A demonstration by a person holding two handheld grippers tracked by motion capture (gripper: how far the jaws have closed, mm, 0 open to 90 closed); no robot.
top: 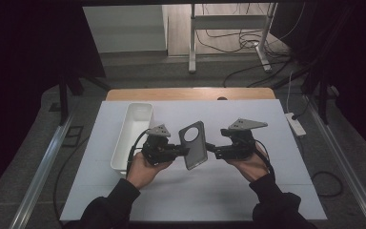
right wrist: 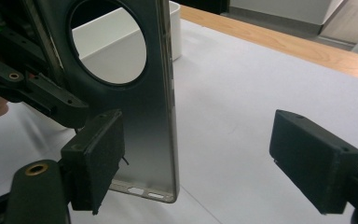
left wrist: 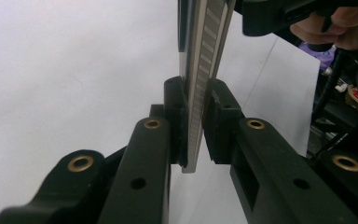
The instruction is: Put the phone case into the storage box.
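Black pads [left wrist: 177, 121] of the left gripper [top: 183, 151] pinch the edge of a phone case [top: 193, 144], a thin grey shell with a smooth matte back, a metallic rim, small port slots at its lower edge and one large round camera hole near the top. It hangs upright above the white table cover [top: 248, 191], between the two grippers and just right of a glossy white rectangular bin [top: 132, 136]. Beside its other edge, the right gripper [top: 211, 148] has its blocky jaws spread wide, gripping nothing.
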